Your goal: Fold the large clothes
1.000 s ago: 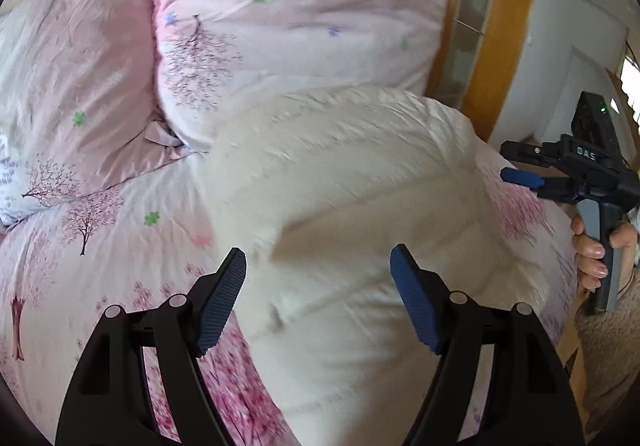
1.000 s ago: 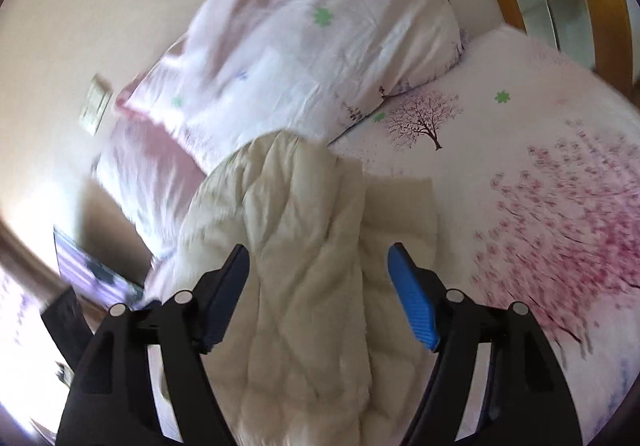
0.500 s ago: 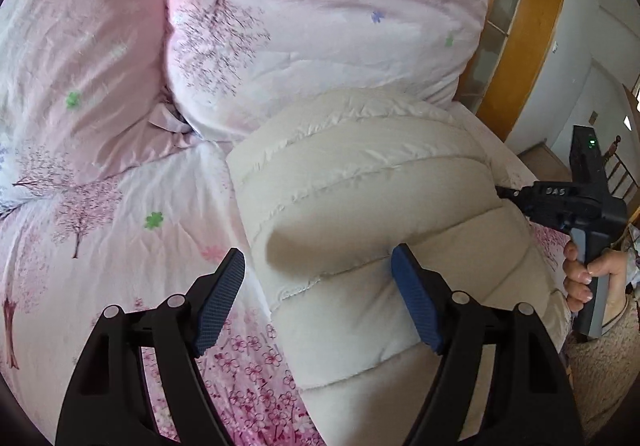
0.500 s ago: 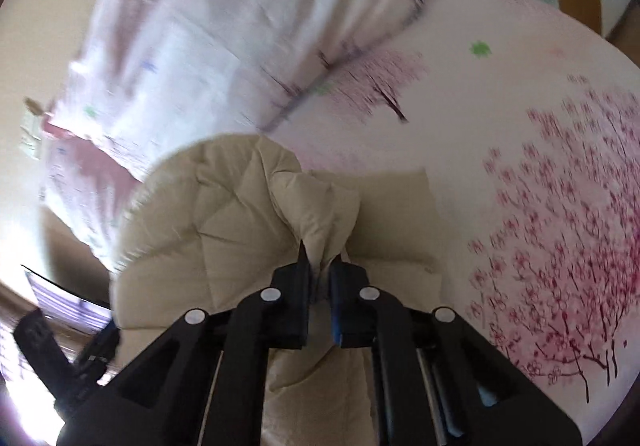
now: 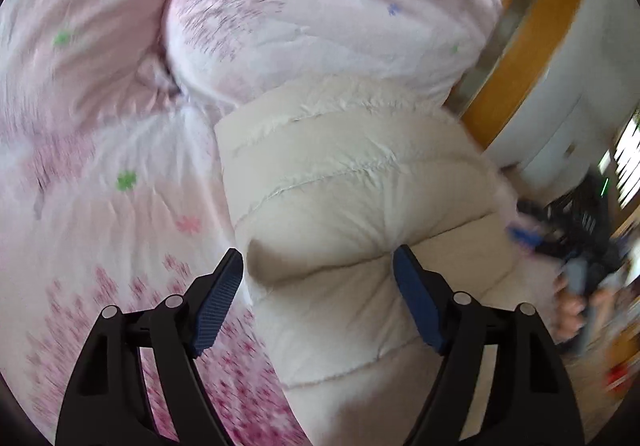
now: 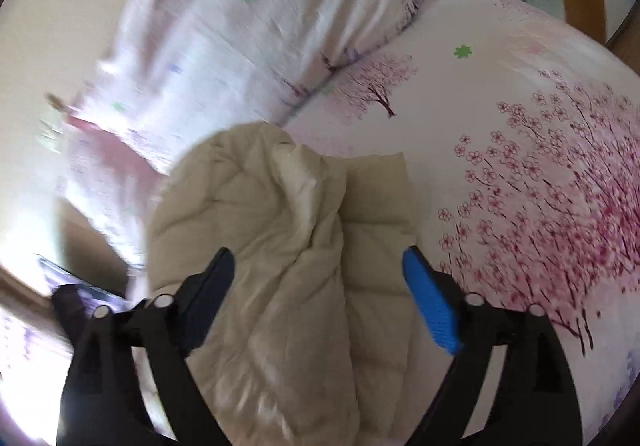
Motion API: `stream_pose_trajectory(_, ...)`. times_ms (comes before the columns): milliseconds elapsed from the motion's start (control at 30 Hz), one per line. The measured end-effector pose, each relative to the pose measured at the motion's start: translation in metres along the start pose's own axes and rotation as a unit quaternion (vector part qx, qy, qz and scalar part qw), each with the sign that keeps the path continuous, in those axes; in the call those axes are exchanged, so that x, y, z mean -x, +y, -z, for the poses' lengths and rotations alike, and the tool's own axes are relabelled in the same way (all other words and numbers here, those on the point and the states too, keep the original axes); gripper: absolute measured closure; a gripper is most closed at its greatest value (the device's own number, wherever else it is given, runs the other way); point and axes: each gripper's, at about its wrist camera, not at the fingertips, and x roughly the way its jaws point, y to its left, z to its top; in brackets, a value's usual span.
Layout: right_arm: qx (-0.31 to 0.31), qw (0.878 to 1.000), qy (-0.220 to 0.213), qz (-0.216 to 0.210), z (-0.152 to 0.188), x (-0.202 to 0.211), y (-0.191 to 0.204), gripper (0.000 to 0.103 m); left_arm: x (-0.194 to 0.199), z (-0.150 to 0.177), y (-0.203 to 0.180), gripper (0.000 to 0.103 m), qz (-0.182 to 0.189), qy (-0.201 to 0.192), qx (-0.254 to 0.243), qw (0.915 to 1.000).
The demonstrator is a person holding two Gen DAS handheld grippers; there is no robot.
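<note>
A cream quilted puffer jacket (image 5: 360, 182) lies bunched on the pink blossom-print bed sheet (image 5: 120, 230). My left gripper (image 5: 318, 286) hangs just over its near end with the jaws wide and still opening. A puffy fold bulges up between the blue pads, and they do not pinch it. My right gripper (image 6: 318, 282) is over the jacket (image 6: 248, 230) from the other side. Its jaws are opening wide and the crumpled middle ridge lies loose between them. In the left wrist view the right gripper (image 5: 524, 236) is a blur at the jacket's right edge, held by a hand (image 5: 572, 310).
Two pink pillows (image 5: 320, 14) are stacked against the wall right behind the jacket. A wooden-framed glass door (image 5: 520, 46) and a white cabinet (image 5: 568, 118) stand beyond the bed's right side. The sheet (image 6: 520, 126) spreads flat to the right of the jacket.
My right gripper pinched a fold of the jacket half a second ago, then let it go and now stands wide. The left gripper came lower and closer to the jacket.
</note>
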Motion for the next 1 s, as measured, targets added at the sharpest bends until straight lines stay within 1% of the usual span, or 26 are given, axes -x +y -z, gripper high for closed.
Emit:
stream_pose_trajectory(33, -0.008, 1.0, 0.005, -0.013, 0.0, 0.004, -0.005, 0.006, 0.002, -0.001, 0.011, 0.022, 0.024, 0.004, 0.031, 0.9992)
stream_pose_trajectory(100, -0.025, 0.999, 0.026, -0.032, 0.001, 0.008, -0.015, 0.005, 0.002, -0.001, 0.028, 0.022, 0.043, 0.014, 0.072, 0.9964)
stream_pose_trajectory(167, -0.036, 0.997, 0.054, -0.036, 0.001, 0.003, -0.024, 0.004, -0.001, 0.0, 0.035, 0.022, 0.045, 0.021, 0.086, 0.995)
stream_pose_trajectory(233, -0.043, 0.995, 0.078, -0.039, 0.002, -0.004, -0.03, 0.004, -0.003, 0.004, 0.038, 0.022, 0.059, 0.027, 0.098, 0.9931)
stream_pose_trajectory(300, -0.042, 0.994, 0.095, -0.047, 0.003, -0.01, -0.031, 0.004, -0.005, 0.006, 0.038, 0.021, 0.072, 0.033, 0.104, 0.9914)
stream_pose_trajectory(400, -0.038, 0.99, 0.121, -0.061, 0.004, -0.022, -0.03, 0.003, -0.009, 0.008, 0.035, 0.02, 0.083, 0.041, 0.107, 0.9899)
stream_pose_trajectory(467, -0.038, 0.987, 0.138, -0.072, 0.006, -0.028, -0.028, 0.002, -0.013, 0.007, 0.034, 0.017, 0.091, 0.045, 0.111, 0.9887)
stream_pose_trajectory(567, -0.02, 0.984, 0.162, -0.076, 0.007, -0.037, -0.024, 0.002, -0.02, 0.009, 0.035, 0.014, 0.109, 0.054, 0.119, 0.9855)
stream_pose_trajectory(767, 0.01, 0.97, 0.213, -0.121, 0.017, -0.062, -0.005, 0.002, -0.035, 0.009, 0.038, 0.012, 0.147, 0.071, 0.141, 0.9766)
stream_pose_trajectory(833, 0.028, 0.968, 0.218, -0.12, 0.02, -0.067, 0.004, 0.002, -0.038, 0.011, 0.039, 0.012, 0.159, 0.075, 0.149, 0.9731)
stream_pose_trajectory(900, 0.032, 0.963, 0.232, -0.135, 0.024, -0.074, 0.013, 0.002, -0.043, 0.011, 0.039, 0.012, 0.169, 0.079, 0.153, 0.9704)
stream_pose_trajectory(1000, 0.045, 0.96, 0.236, -0.147, 0.029, -0.079, 0.023, 0.002, -0.044, 0.014, 0.042, 0.012, 0.18, 0.08, 0.158, 0.9677)
